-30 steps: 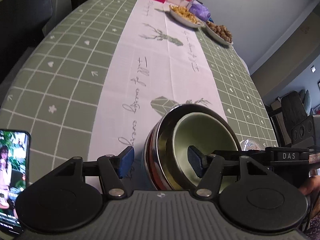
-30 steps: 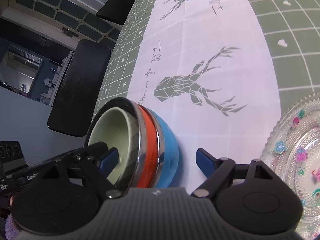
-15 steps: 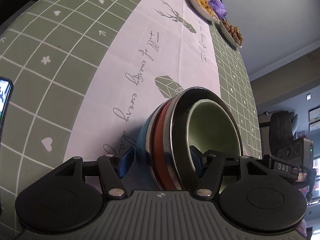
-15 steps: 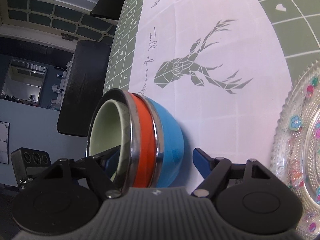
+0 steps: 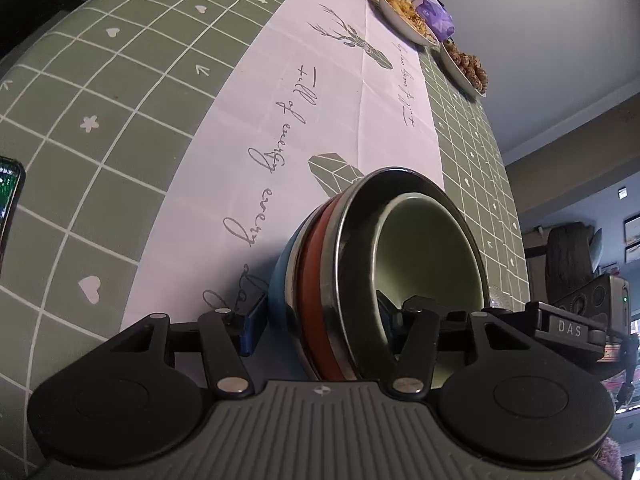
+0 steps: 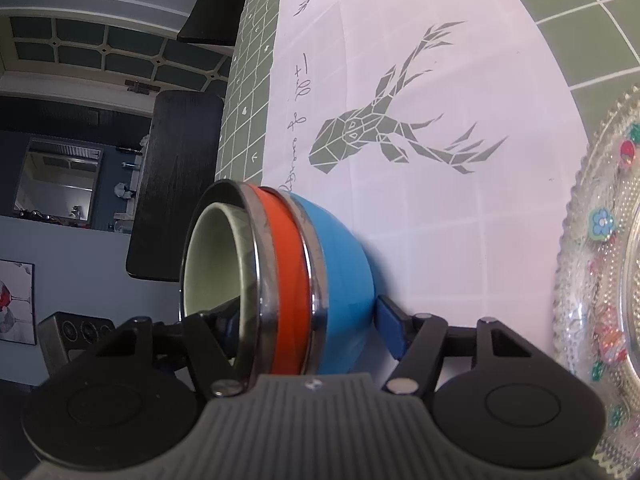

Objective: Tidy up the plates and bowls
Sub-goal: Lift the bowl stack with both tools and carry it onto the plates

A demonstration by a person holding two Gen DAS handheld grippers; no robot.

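A nested stack of bowls [image 5: 340, 264] is held between both grippers: a pale green bowl [image 5: 428, 252] innermost, then a steel-rimmed orange bowl [image 6: 286, 280], then a blue bowl [image 6: 344, 264] outermost. My left gripper [image 5: 320, 322] straddles the stack's near wall, one finger outside on the blue bowl, the other inside the green bowl. My right gripper [image 6: 308, 322] grips the opposite wall the same way. The stack looks tilted and sits low over the white runner [image 5: 320, 92].
A clear glass plate with coloured flowers [image 6: 600, 240] lies just right of the stack. A phone [image 5: 8, 200] lies at the left edge. Two food plates [image 5: 404, 16] and a pink box stand at the far end. Dark chairs [image 6: 176, 184] stand beside the table.
Both grippers have closed in on the bowl stack's walls. Both cameras have tilted and dropped lower toward the tablecloth with the stack between them.
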